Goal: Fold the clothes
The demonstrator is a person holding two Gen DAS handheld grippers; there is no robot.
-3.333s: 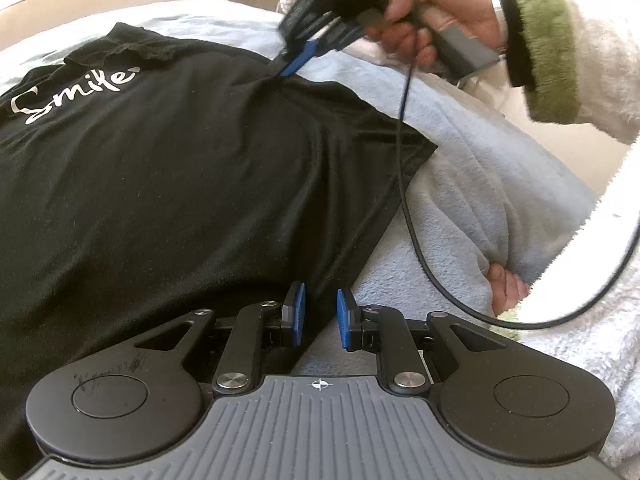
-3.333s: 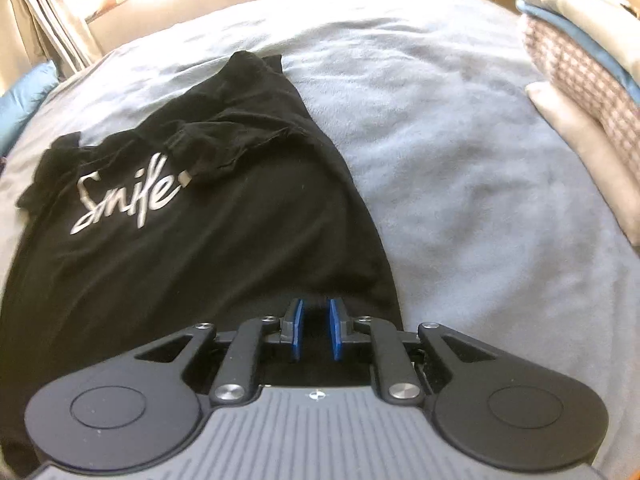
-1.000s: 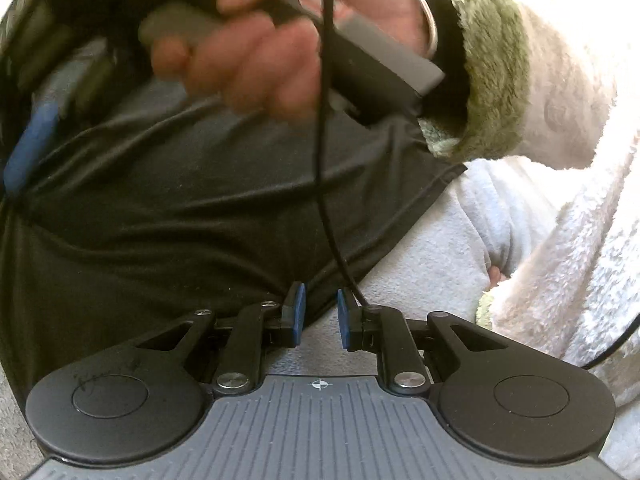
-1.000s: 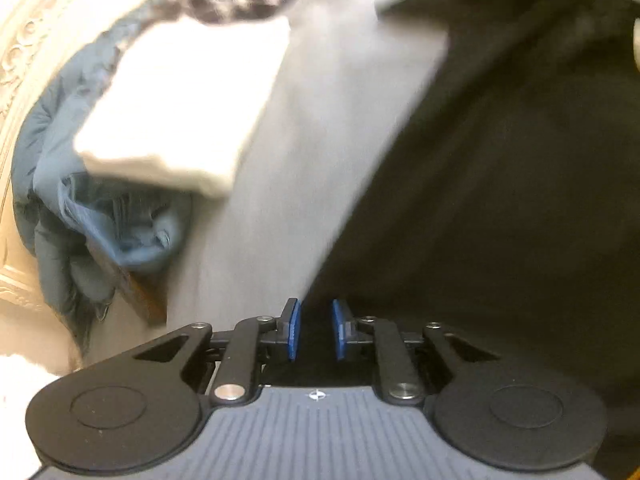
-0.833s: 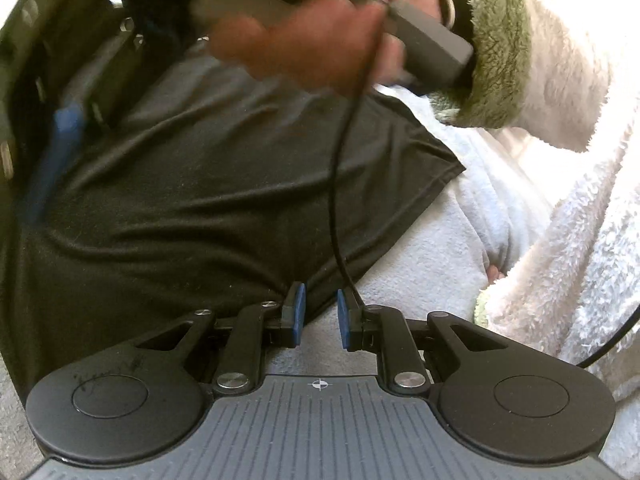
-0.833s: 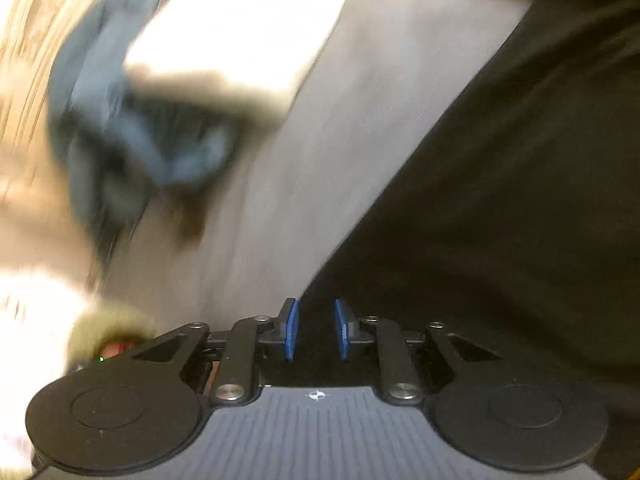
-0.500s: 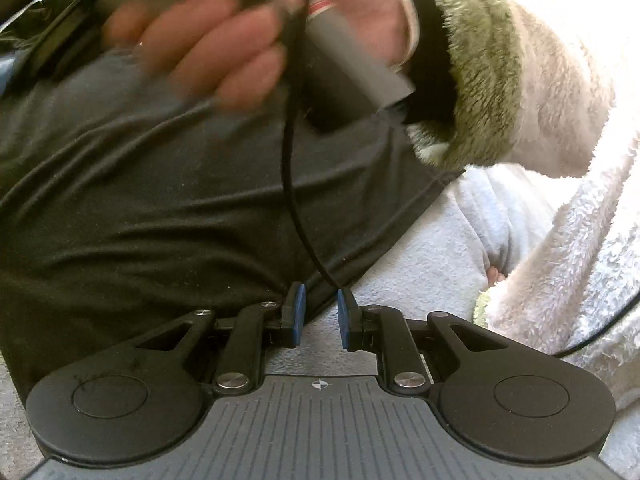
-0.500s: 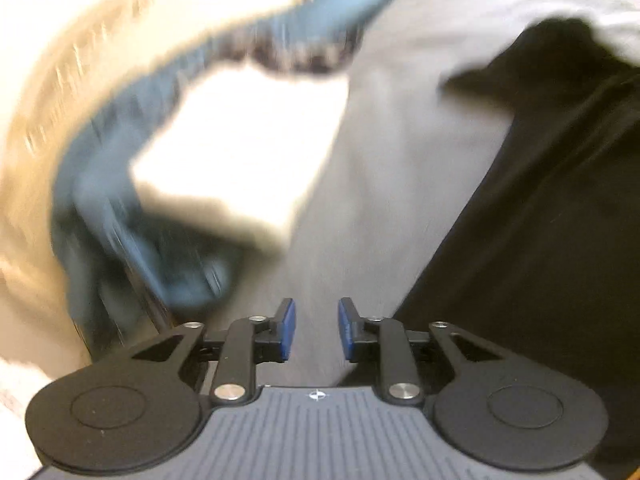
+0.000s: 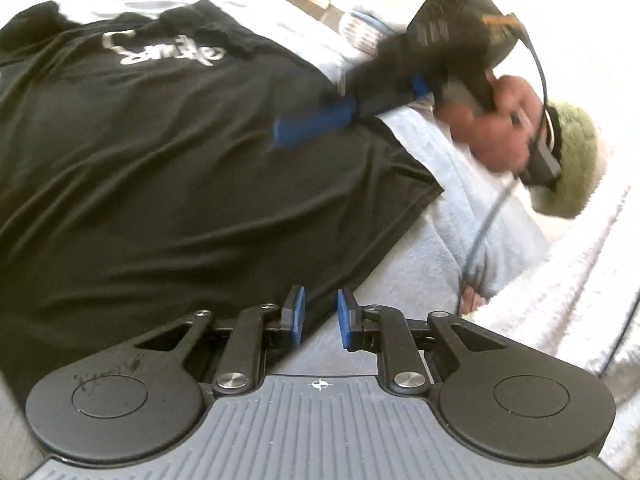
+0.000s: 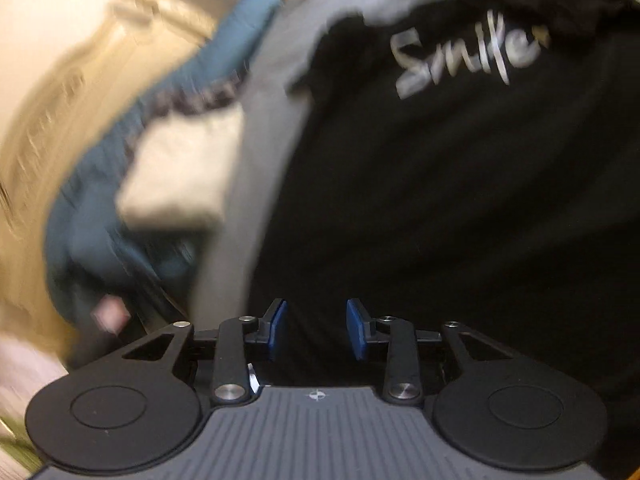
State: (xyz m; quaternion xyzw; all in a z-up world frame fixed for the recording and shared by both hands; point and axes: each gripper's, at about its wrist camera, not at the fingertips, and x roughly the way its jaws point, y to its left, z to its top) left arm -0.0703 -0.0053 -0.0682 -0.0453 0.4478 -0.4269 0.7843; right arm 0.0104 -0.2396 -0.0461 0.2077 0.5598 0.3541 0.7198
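A black T-shirt (image 9: 180, 184) with a white "Smile" print (image 10: 468, 60) lies flat on a pale grey blanket (image 9: 460, 240). My left gripper (image 9: 320, 316) sits at the shirt's near hem. Its blue pads are close together, with the hem's edge running in between them. A hand (image 9: 496, 128) holds my right gripper (image 9: 320, 120) low over the shirt's right edge, blurred. In the right wrist view the right gripper (image 10: 316, 328) stands open above the shirt (image 10: 440, 200), with nothing between its pads.
Left of the shirt in the right wrist view lie a folded cream cloth (image 10: 180, 180) and blue bedding (image 10: 100, 220). A fleecy white sleeve (image 9: 560, 280) and a black cable (image 9: 480, 232) fill the right of the left wrist view.
The right gripper has pulled back from close in front of the left camera to the shirt's right edge, and its pads have spread apart. The left gripper has stayed at the hem.
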